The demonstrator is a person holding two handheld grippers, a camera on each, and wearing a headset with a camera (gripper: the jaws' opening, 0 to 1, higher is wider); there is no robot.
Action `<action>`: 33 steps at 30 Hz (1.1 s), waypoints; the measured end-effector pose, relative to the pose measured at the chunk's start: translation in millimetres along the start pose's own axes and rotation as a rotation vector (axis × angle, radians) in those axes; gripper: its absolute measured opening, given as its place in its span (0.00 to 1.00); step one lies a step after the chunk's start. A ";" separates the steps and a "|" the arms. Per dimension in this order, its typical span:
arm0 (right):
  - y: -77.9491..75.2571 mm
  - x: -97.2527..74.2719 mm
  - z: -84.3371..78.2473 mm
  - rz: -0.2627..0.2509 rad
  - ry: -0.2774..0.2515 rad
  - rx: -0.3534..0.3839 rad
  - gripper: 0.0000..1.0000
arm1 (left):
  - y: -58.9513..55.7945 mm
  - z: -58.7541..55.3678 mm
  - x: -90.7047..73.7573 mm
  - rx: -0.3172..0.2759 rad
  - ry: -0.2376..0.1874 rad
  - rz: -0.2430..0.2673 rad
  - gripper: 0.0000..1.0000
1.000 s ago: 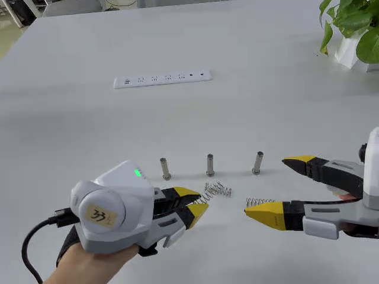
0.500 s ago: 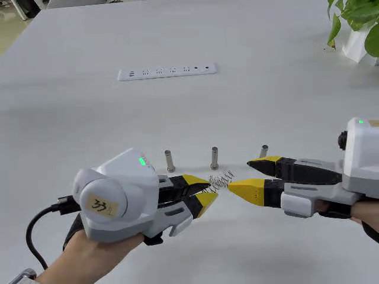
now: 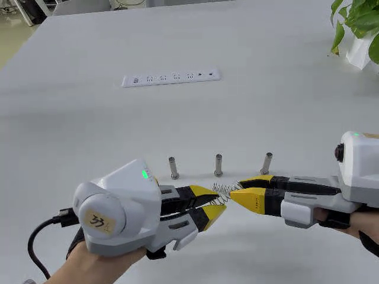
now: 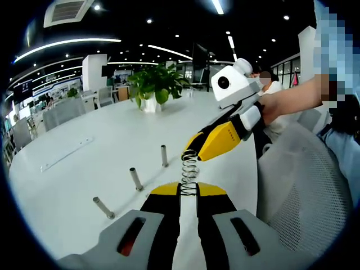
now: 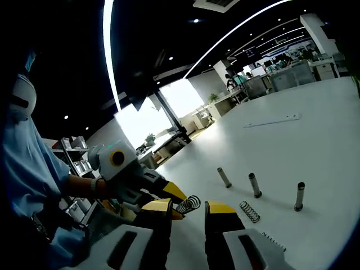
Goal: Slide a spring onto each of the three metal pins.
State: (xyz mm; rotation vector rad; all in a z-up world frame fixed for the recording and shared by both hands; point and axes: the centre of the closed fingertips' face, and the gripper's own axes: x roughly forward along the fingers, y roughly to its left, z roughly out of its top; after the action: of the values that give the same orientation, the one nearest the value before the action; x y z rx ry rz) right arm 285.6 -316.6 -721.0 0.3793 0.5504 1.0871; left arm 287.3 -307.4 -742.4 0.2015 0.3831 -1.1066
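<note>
left hand-held gripper (image 4: 188,190) clamping spring (image 4: 189,169), three pins (image 4: 135,179) beside

Bright even ceiling light, soft shadows; gripper views fisheye-bent, dim background; sharp focus.

the near end of the thin coiled metal spring (image 4: 189,166) is buried between the yellow tips of the left gripper (image 4: 188,188). its far end sits in the gap of the right gripper (image 5: 188,207), and whether those tips actually pinch it is unclear. low in the right gripper view, a loose steel spring (image 5: 274,240) is only a faint toothed line, its ends hard to make out. in the head view the leafy green potted plant (image 3: 355,21) and its white pot (image 3: 362,52) are cut by the right edge. the black cable (image 3: 34,239) runs off the bottom, and the sockets of the long white power strip (image 3: 171,77) are too small to read.
</note>
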 end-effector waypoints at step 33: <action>3.0 3.4 3.2 -0.097 0.125 -0.321 0.07 | 3.0 -6.5 5.6 0.018 0.049 -0.008 0.06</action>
State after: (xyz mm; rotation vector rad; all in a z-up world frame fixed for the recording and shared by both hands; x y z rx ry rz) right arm 286.5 -312.3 -717.5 0.0045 0.4894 1.0890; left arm 290.9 -308.4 -750.7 0.2436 0.4180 -1.1149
